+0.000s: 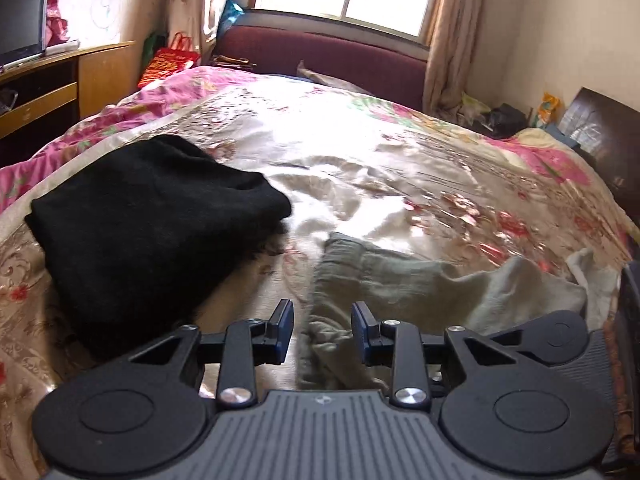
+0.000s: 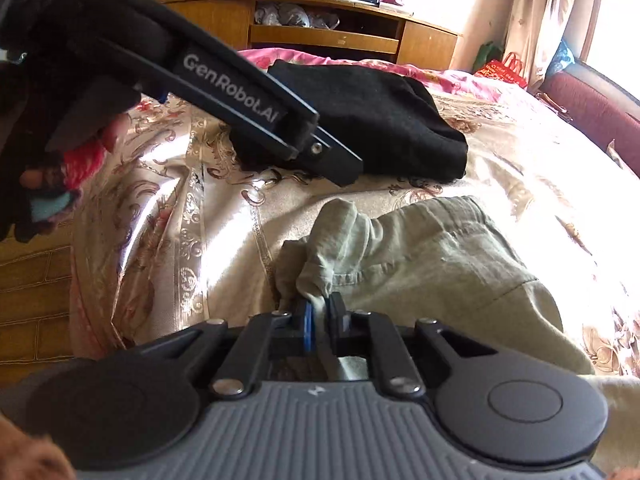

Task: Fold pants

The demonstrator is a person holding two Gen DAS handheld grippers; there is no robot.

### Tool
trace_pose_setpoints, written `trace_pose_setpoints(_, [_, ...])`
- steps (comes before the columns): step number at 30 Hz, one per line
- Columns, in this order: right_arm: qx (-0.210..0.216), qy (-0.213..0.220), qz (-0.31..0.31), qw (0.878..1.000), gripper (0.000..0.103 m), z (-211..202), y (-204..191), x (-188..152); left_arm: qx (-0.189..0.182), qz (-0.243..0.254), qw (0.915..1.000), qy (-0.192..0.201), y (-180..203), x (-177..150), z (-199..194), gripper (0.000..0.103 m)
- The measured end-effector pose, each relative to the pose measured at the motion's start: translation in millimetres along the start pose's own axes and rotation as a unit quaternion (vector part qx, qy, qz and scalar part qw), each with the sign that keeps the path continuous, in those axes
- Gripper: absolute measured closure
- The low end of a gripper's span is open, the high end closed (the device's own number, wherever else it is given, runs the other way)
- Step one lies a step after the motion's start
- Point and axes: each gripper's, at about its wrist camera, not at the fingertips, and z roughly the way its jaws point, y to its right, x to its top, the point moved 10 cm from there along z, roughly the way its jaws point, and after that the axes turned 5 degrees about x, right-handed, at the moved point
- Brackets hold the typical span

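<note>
One grey-green pants (image 2: 424, 256) crumpled, bunched waistband, on bedspread (image 2: 192, 216).

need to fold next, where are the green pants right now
The green pants lie crumpled on the floral bedspread, just in front of the folded black garment; the right gripper has a bunch of their fabric between its jaws.

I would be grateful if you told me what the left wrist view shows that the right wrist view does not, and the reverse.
Only the left wrist view shows the left gripper with open jaws, nothing between them, and the dark wooden board at the bed's far corner. Only the right wrist view shows the right gripper with a bunch of cloth between its pads, and the clutter on the wooden desk. Both share the rumpled grey-green pants, the folded black garment and the floral satin bedspread.
</note>
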Motion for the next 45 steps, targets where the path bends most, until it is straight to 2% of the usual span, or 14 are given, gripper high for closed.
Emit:
trace_pose_setpoints(3, [0.011,0.003,0.024,1.0,0.072,-15.2,7.2,-4.2,0.001,0.039,0.9985,-0.039,26.9,-17.1,20.2,0.054])
trace_pose_setpoints(8, [-0.02,0.013,0.081,0.996,0.07,-76.0,41.9,-32.3,0.072,0.092,0.9896,-0.084,25.4,-38.0,41.1,0.049])
trace_pose_setpoints(10, [-0.047,0.018,0.131,0.99,0.069,-111.0,71.8,-52.6,0.086,0.089,0.9881,-0.091,20.9,-36.7,36.5,0.048])
trace_pose_setpoints(13, [-0.112,0.015,0.225,0.968,0.067,-158.8,127.9,-95.1,0.105,0.087,0.988,-0.072,24.1,-25.6,22.2,0.048])
trace_pose_setpoints(16, [-0.202,0.017,0.331,0.921,0.067,-215.0,191.6,-156.1,0.103,0.125,0.9862,-0.036,55.7,-10.1,10.5,0.048])
trace_pose_setpoints(17, [-0.234,0.017,0.374,0.897,0.067,-234.4,215.7,-182.1,0.087,0.137,0.9863,-0.028,72.8,-6.5,9.3,0.048])
trace_pose_setpoints(23, [-0.335,0.068,0.544,0.766,0.065,-318.2,312.4,-301.7,-0.052,0.158,0.9854,-0.035,193.9,-11.8,26.6,0.048])
trace_pose_setpoints(27, [-0.358,0.088,0.586,0.721,0.065,-334.9,343.4,-344.9,-0.111,0.194,0.973,-0.056,270.8,-33.4,49.6,0.048])
trace_pose_setpoints(30, [-0.351,0.111,0.604,0.707,0.065,-337.8,355.9,-357.0,-0.143,0.22,0.9625,-0.07,314.7,-45.7,58.9,0.048])
trace_pose_setpoints(33, [-0.354,0.119,0.606,0.703,0.065,-334.5,368.2,-362.6,-0.152,0.255,0.9524,-0.07,342.7,-54.4,65.8,0.048])
trace_pose_setpoints(37, [-0.356,0.13,0.604,0.701,0.066,-331.5,384.1,-369.6,-0.168,0.257,0.948,-0.084,365.9,-60.5,75.6,0.048])
trace_pose_setpoints(42, [-0.347,0.156,0.623,0.684,0.065,-332.3,400.6,-376.7,-0.168,0.286,0.9396,-0.085,384.4,-74.9,78.2,0.048])
trace_pose_setpoints(44, [-0.345,0.156,0.616,0.691,0.074,-332.1,405.0,-373.8,-0.164,0.295,0.9375,-0.085,388.5,-78.6,80.3,0.047])
trace_pose_setpoints(45, [-0.34,0.159,0.616,0.693,0.09,-332.0,405.4,-371.9,-0.161,0.298,0.9371,-0.085,389.9,-79.8,81.5,0.047])
